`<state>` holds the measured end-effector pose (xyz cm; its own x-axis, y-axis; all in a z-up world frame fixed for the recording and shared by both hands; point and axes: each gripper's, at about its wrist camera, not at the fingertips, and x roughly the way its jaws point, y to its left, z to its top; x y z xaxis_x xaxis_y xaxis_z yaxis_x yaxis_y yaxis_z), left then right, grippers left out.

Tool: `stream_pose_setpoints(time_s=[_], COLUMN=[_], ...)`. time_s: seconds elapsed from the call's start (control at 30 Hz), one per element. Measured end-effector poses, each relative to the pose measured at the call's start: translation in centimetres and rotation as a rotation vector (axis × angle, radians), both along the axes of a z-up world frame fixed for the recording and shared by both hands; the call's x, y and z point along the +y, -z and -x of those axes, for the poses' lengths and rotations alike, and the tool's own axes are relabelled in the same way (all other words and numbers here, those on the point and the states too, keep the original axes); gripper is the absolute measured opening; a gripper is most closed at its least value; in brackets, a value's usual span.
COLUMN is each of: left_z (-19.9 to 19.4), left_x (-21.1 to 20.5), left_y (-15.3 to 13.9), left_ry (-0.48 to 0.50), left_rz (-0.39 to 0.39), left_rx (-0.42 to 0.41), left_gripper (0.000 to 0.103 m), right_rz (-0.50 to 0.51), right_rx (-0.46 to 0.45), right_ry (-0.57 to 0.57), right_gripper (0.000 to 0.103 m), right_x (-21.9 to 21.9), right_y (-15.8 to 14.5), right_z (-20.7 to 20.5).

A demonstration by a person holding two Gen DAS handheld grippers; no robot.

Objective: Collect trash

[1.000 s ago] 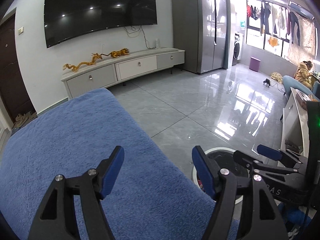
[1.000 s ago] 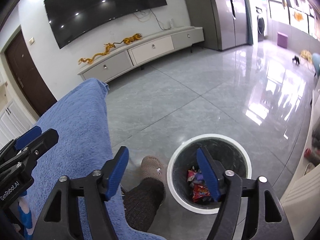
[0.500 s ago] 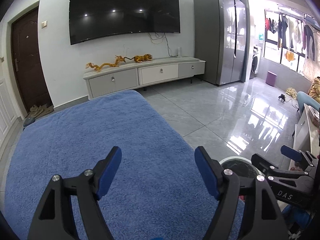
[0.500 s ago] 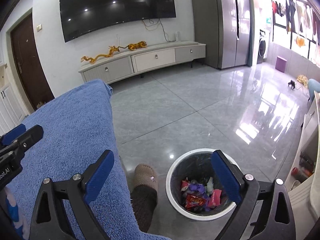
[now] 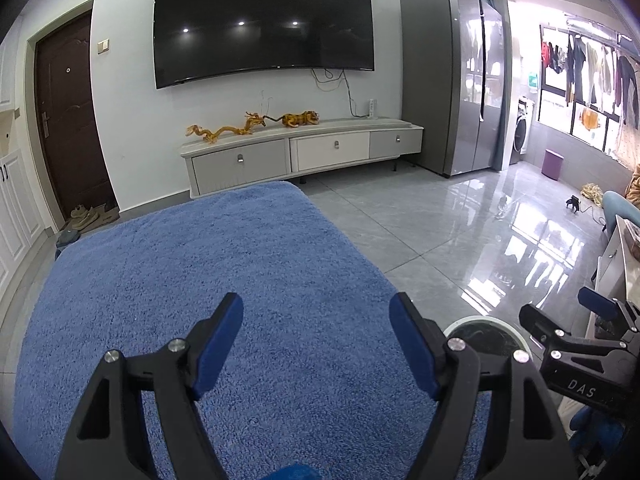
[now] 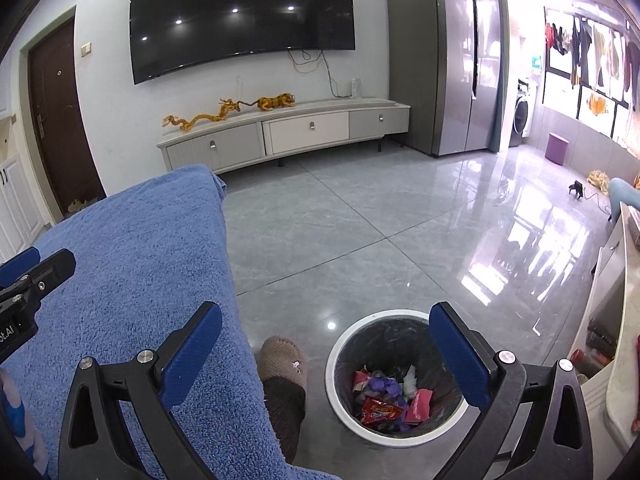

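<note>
Here, in the left wrist view, the left gripper (image 5: 316, 342) hangs over the fluffy blue towel-covered surface (image 5: 192, 280) with its blue-padded jaws spread wide and nothing between them. No loose trash shows on the blue pile in this view. At the lower right, only a part of the white rim of the round waste bin (image 5: 486, 326) shows past the gripper's right finger, and the right gripper (image 5: 576, 326) stands just beyond it.

In the right wrist view, the right gripper (image 6: 326, 354) is also spread wide and empty, poised above the floor beside the blue surface's edge. The round white-rimmed waste bin with a dark liner (image 6: 394, 376) stands upright on the grey tiles, mouth facing up, its axis vertical. The task's things, the crumpled red, purple and pink wrappers (image 6: 390, 394), lie heaped in its bottom; as a jumble they show no single long axis or heading. A foot in a brown knitted slipper (image 6: 282, 362) rests just left of the bin.

Judging from this, collection looks close to done. The risks: a lowered gripper finger or a shifted foot could knock the light bin and spill it, and a small scrap hidden in the deep pile or behind the grippers could be missed.
</note>
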<state>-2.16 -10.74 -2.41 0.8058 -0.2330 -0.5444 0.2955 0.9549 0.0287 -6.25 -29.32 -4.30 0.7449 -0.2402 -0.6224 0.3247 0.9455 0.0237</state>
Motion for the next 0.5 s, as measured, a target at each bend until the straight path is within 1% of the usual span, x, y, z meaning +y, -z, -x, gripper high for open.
stream_pose_setpoints(time_s=[0.2,0.5], left_z=[-0.08,-0.15], left_x=[0.01,0.53], left_y=[0.46,0.51], left_ry=[-0.013,-0.029], left_rz=[-0.019,-0.016], left_rx=[0.000,-0.009], left_gripper=[0.075,0.087], right_rz=[0.020,0.023], right_rx=[-0.009,-0.015], right_ry=[0.012,0.019], right_gripper=[0.102,0.102], right_x=[-0.23,-0.35], right_y=[0.04,0.45], right_z=[0.14,-0.03])
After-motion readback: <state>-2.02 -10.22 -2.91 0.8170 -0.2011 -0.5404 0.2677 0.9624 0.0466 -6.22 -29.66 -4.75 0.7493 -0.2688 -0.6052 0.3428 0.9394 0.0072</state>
